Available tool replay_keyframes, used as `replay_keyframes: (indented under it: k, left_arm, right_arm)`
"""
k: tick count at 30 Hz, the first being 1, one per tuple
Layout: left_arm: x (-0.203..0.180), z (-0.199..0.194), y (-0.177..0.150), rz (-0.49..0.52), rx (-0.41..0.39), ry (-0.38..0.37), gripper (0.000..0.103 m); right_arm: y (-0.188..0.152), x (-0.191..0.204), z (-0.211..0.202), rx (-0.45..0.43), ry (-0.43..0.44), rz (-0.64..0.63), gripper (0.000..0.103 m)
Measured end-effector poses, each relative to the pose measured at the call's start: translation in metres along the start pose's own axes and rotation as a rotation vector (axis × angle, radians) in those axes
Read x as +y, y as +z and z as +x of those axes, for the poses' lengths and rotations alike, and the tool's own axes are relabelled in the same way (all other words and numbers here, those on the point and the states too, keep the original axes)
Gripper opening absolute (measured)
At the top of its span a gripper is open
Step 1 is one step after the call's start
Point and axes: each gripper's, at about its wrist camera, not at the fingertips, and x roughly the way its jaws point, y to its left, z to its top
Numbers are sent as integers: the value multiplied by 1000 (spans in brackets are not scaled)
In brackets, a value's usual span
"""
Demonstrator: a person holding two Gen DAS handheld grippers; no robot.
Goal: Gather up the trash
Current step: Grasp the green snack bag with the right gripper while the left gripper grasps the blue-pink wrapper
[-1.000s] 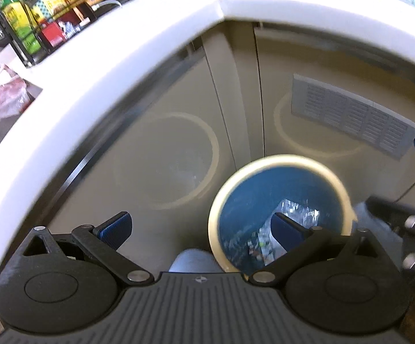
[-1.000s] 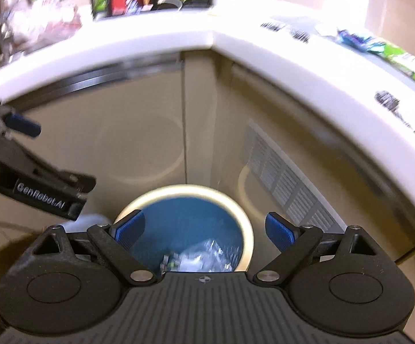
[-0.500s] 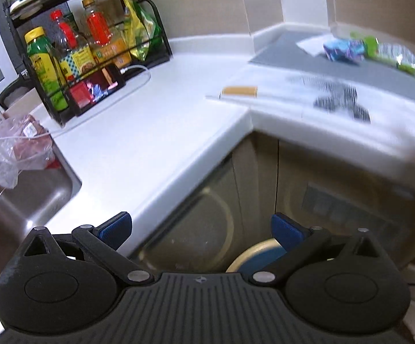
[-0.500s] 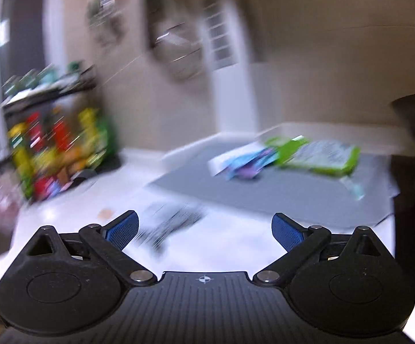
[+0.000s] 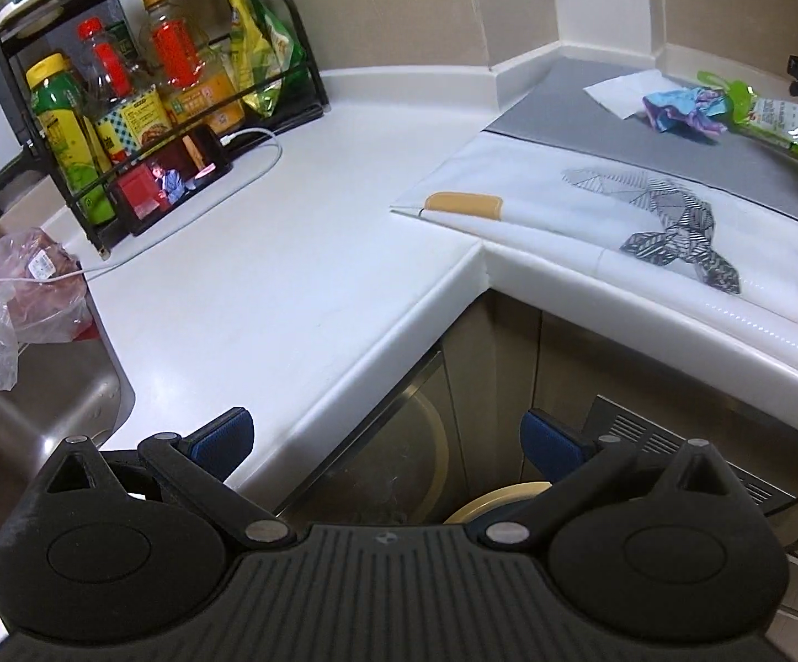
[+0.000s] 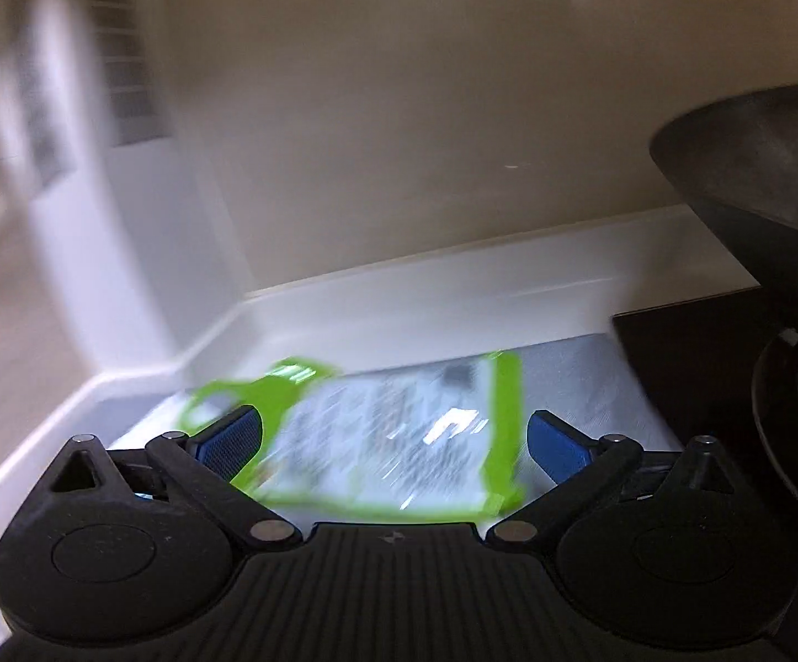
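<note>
Both grippers have swung up from the bin since a second ago; the right gripper [image 6: 393,438] now frames the green-edged wrapper [image 6: 393,441], which lies flat on the grey mat [image 6: 575,375] between its wide-spread fingers, while the left gripper [image 5: 387,436], fingers equally wide and holding nothing, hangs off the counter edge [image 5: 377,347] with only a sliver of the bin rim [image 5: 501,496] showing just under its right finger. Remaining trash, seen from the left wrist, sits far ahead of the fingers: a crumpled purple wrapper [image 5: 683,110] and a white paper scrap [image 5: 622,91].

Risks, as I judge them: the right view is smeared with motion, so closing now could pinch the mat along with the thin wrapper, or skate over it; the dark wok [image 6: 757,165] stands close beyond the right finger and could be knocked.
</note>
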Motion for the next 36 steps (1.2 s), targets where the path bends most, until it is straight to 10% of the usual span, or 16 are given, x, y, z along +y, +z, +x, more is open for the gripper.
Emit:
replay_keyframes:
  k: [6, 8, 11, 20, 28, 31, 36]
  left_arm:
    - [11, 6, 2, -31, 24, 1, 103]
    - [10, 6, 6, -30, 19, 0, 103]
    - [5, 5, 15, -20, 2, -11, 103]
    - [-56, 5, 78, 91, -153, -82, 103]
    - [-136, 47, 185, 88, -230, -306, 103]
    - [-170, 67, 216, 228, -270, -425, 103]
    - [-230, 108, 237, 545, -282, -422, 103]
  right_arm:
    - [6, -13, 69, 172, -27, 45, 95]
    - [1, -11, 64, 144, 5, -9, 48]
    - [-4, -7, 44, 104, 58, -67, 17]
    - [-28, -28, -53, -20, 288, -80, 16]
    - [-51, -33, -64, 1, 219, -127, 16]
    - [-49, -32, -60, 36, 223, -101, 16]
    - [-48, -35, -55, 82, 215, -48, 16]
